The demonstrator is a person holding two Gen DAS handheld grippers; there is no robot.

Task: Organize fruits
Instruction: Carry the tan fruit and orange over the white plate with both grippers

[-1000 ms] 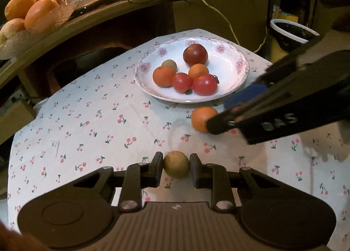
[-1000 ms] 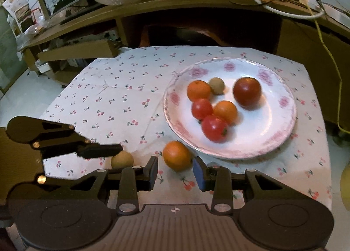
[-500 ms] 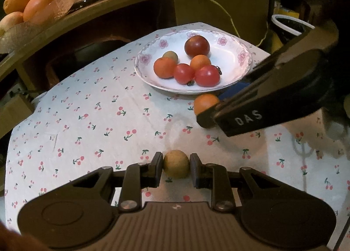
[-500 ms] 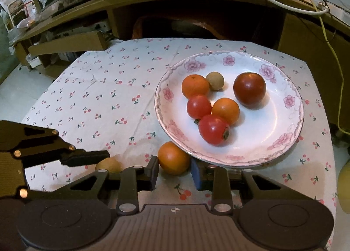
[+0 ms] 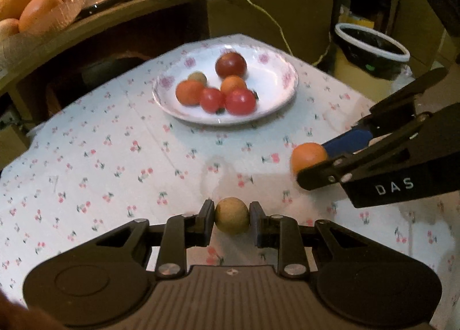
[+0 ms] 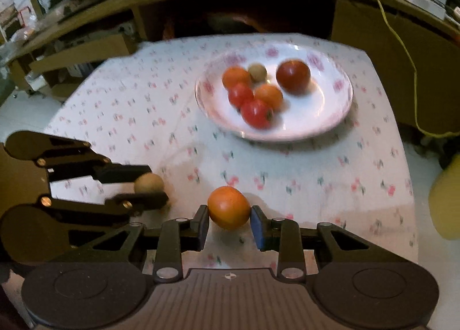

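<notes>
Both fruits have left the tablecloth since a second ago. The tan round fruit, which then lay on the cloth between the pads of the left gripper, is now raised above it. The orange fruit, half a second ago just beside the near rim of the plate, is now raised and drawn back toward the camera in the right gripper. The plate has receded in both views, toward 12 o'clock in the left wrist view and 1 o'clock in the right. Both picks therefore appear complete, and the carry to the plate is judged the step in hand.

Left gripper: the fingers are narrowed to the width of the tan fruit, and both pads press its sides. In the right wrist view this gripper appears at 9 o'clock, the fruit pinched at its tips.

Right gripper: the fingers are set somewhat wider and clamp the orange fruit, one dark pad and one blue pad against its flanks. In the left wrist view it appears at 3 o'clock.

The plate already holds six fruits: three red, two orange and one small tan. Its bare side faces the right gripper. Motion blur softens the plate and cloth.
</notes>
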